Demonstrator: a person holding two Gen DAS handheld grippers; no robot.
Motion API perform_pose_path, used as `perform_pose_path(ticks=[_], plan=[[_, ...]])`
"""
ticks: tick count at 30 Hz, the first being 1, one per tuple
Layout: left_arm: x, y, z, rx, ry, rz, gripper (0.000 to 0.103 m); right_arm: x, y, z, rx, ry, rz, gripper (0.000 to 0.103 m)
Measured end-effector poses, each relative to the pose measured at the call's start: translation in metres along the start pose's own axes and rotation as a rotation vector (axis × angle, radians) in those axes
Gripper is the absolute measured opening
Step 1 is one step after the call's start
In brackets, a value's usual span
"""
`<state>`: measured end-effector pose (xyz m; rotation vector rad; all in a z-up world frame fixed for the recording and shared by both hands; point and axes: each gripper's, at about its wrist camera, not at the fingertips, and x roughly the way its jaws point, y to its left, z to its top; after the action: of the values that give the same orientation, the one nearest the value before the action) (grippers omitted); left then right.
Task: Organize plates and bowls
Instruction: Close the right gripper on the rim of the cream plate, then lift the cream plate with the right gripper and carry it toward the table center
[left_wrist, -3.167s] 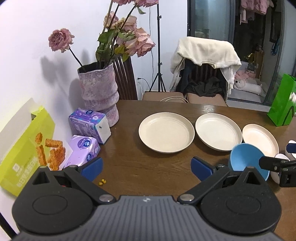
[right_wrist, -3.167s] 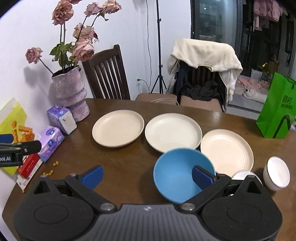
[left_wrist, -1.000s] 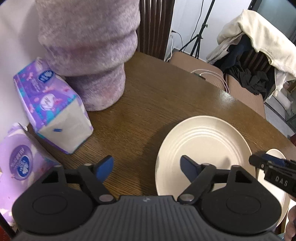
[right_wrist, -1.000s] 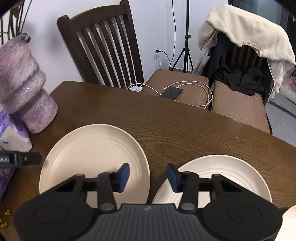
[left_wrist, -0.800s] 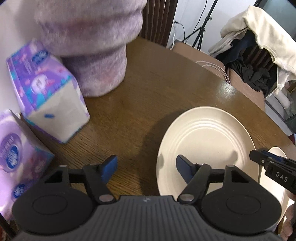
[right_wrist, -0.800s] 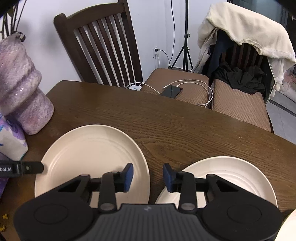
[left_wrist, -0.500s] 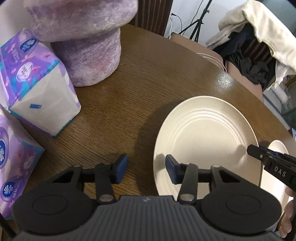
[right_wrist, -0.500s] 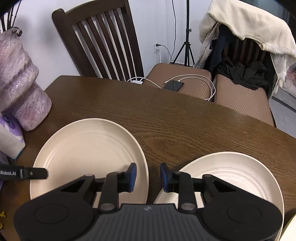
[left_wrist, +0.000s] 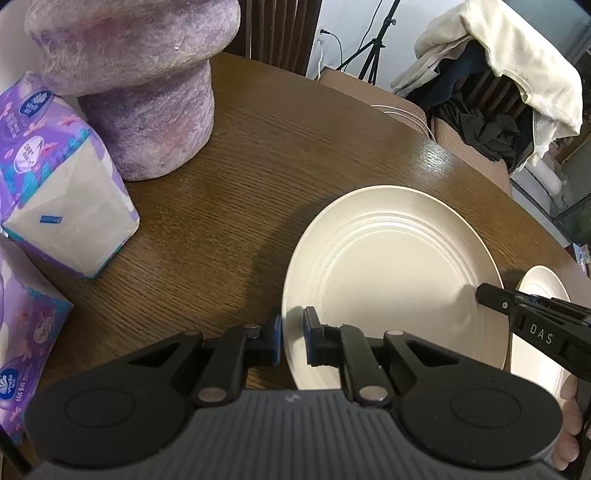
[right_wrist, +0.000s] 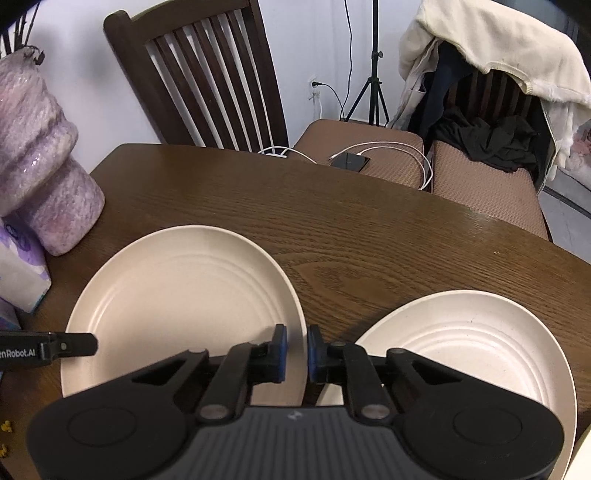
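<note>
Two plates (right_wrist: 184, 288) (right_wrist: 469, 343) lay side by side on the table (right_wrist: 332, 229); the vase (right_wrist: 40, 177) stood left, chairs (right_wrist: 207, 74) behind.

— What has the right claw (right_wrist: 294, 349) got?
— Its jaws have just been closing and now pinch the right rim of the left plate (right_wrist: 181, 295).
— And beside it?
— A second plate (right_wrist: 469, 343) lies just right of it on the worktop (right_wrist: 332, 229). The other claw (right_wrist: 48, 349) reaches that left plate's opposite rim.
— Near the left edge?
— A purple vase (right_wrist: 40, 177), with a tissue pack (right_wrist: 18, 269) in front.
</note>
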<state>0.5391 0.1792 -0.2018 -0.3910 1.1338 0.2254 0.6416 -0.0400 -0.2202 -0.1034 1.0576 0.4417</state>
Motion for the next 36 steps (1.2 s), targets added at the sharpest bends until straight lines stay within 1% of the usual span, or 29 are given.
perform_pose_path(ticks=[3,8,19,26,36], plan=[[-0.002,-0.003,-0.001,0.022,-0.006,0.016,0.012,-0.002,0.001,-0.002,-0.008,-0.011,-0.002,0.010],[-0.006,-0.002,-0.002,0.024,-0.012,0.014,0.012,-0.008,0.001,-0.004,-0.002,-0.020,-0.001,0.010],[-0.037,-0.006,-0.006,0.047,-0.035,0.026,0.012,-0.033,0.005,-0.007,0.024,-0.045,0.014,0.009],[-0.062,-0.005,-0.017,0.034,-0.045,0.008,0.012,-0.056,0.009,-0.013,0.051,-0.031,0.006,0.009],[-0.091,-0.006,-0.040,0.047,-0.074,0.014,0.012,-0.088,0.014,-0.030,0.058,-0.055,0.019,0.007]])
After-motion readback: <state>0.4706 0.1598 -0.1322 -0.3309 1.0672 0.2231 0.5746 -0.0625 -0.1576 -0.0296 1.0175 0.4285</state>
